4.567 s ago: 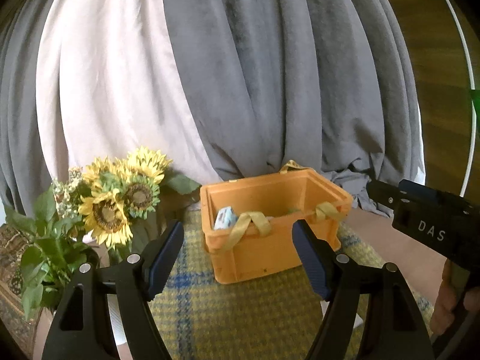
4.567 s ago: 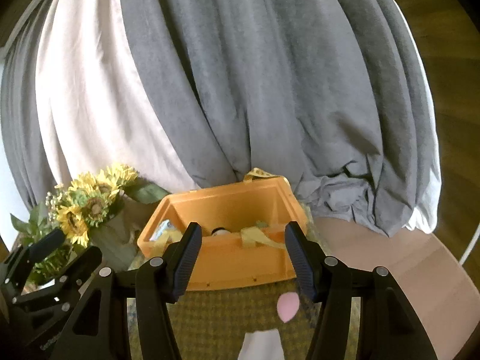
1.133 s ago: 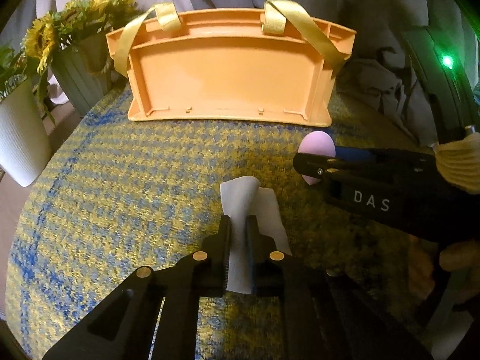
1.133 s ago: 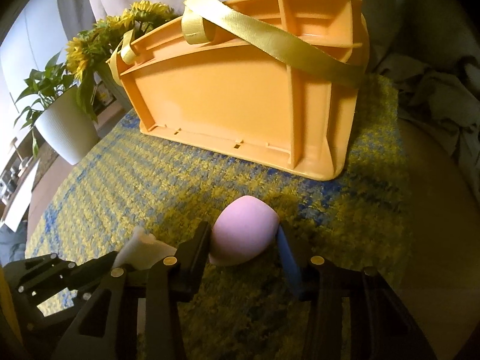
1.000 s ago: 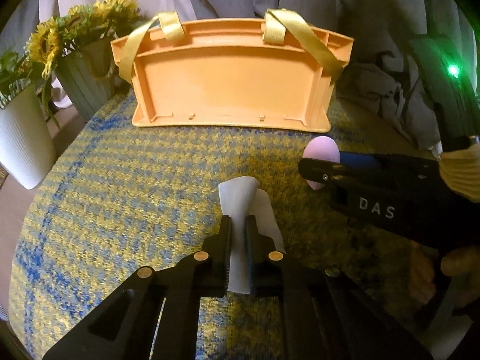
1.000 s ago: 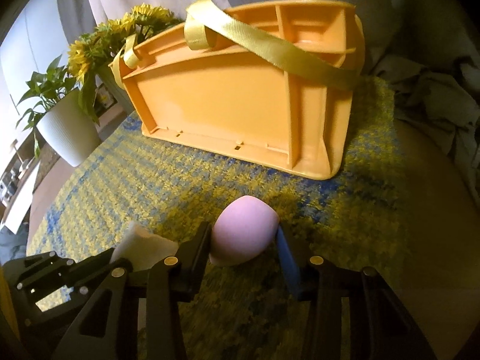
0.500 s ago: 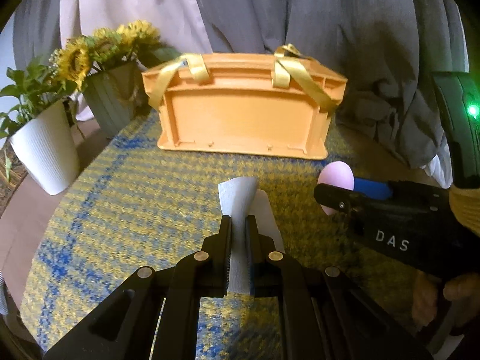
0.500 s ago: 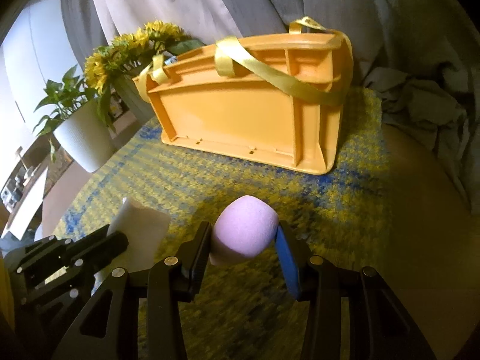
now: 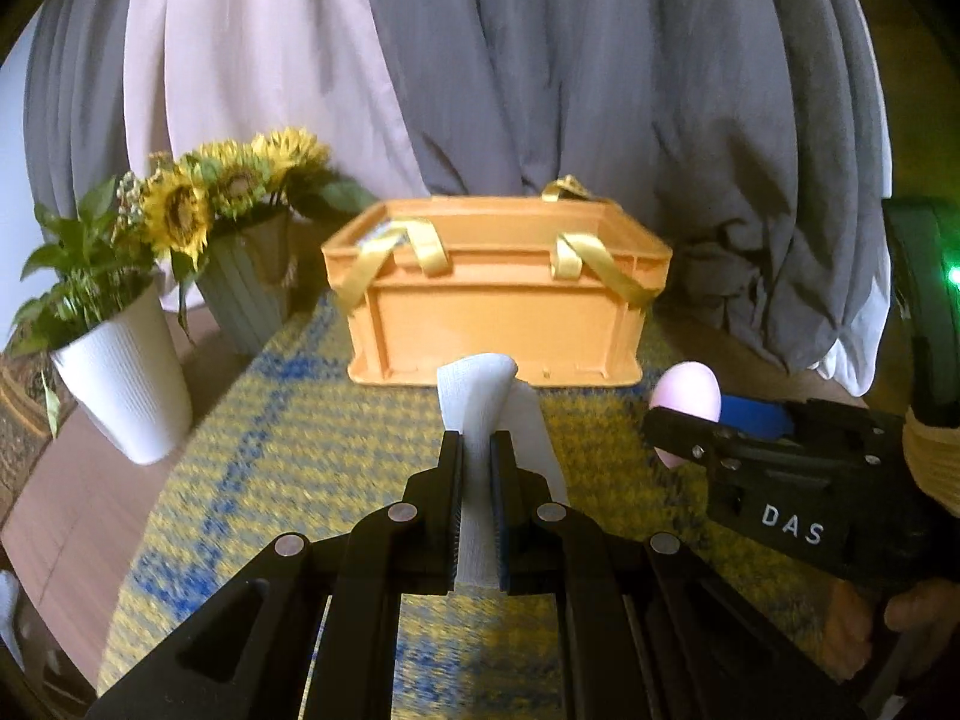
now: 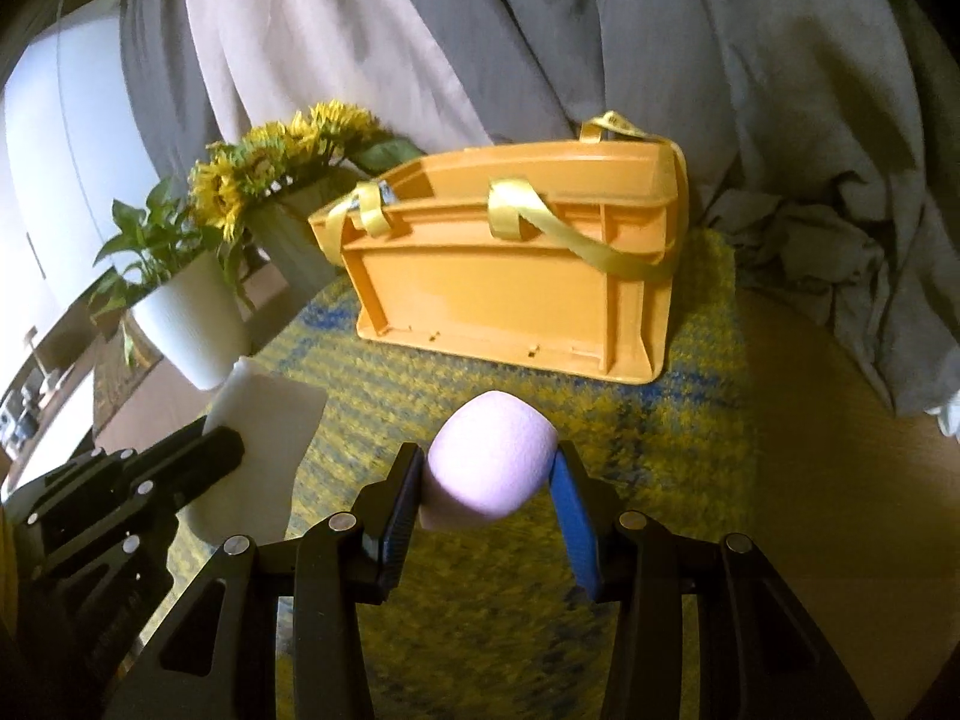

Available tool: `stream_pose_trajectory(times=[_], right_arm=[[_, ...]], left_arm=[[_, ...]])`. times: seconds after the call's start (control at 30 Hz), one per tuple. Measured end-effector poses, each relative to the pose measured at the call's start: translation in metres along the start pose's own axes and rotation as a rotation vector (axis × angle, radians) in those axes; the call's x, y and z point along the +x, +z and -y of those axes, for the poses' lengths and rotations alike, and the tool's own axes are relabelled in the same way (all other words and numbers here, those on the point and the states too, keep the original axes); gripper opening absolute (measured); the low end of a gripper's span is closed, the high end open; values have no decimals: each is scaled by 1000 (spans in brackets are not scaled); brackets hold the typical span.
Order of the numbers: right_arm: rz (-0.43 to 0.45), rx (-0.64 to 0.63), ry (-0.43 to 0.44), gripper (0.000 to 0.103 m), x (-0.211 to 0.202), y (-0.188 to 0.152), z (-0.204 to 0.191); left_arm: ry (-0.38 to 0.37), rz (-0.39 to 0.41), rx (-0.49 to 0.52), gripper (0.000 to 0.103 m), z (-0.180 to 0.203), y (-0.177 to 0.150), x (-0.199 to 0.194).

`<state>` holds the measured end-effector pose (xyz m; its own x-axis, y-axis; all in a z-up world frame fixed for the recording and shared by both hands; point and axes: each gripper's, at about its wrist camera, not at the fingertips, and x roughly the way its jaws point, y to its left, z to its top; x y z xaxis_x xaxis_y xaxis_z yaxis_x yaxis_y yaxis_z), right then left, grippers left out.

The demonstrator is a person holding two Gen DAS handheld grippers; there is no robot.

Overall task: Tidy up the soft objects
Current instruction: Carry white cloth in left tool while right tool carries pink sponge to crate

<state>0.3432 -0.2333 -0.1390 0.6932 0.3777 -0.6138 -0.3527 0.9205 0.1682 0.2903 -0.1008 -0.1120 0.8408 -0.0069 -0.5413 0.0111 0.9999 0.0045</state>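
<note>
My left gripper (image 9: 477, 444) is shut on a white folded cloth (image 9: 480, 402), held above the yellow and blue mat (image 9: 288, 468). The cloth also shows in the right wrist view (image 10: 264, 438). My right gripper (image 10: 489, 480) is shut on a pink foam egg-shaped sponge (image 10: 489, 459), also seen in the left wrist view (image 9: 687, 396). An orange crate (image 9: 498, 300) with yellow straps stands at the far end of the mat, ahead of both grippers; it also shows in the right wrist view (image 10: 516, 294).
A white pot with a green plant (image 9: 120, 366) and a grey vase of sunflowers (image 9: 246, 288) stand left of the crate. Grey and pale curtains (image 9: 540, 60) hang behind. The wooden table edge (image 10: 840, 480) lies to the right.
Both grippers have lifted with their objects and pulled back, so the crate now looks lower and farther, with its rim visible. Both grips are unchanged.
</note>
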Motion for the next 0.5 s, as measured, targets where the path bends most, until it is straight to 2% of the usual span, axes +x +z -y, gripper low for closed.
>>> stream_pose_trajectory(times=[0.5], right_arm=[[122,61,-114,44,-39,15,-50]], left_arm=[[-121,104,78,10,-40,31,-30]])
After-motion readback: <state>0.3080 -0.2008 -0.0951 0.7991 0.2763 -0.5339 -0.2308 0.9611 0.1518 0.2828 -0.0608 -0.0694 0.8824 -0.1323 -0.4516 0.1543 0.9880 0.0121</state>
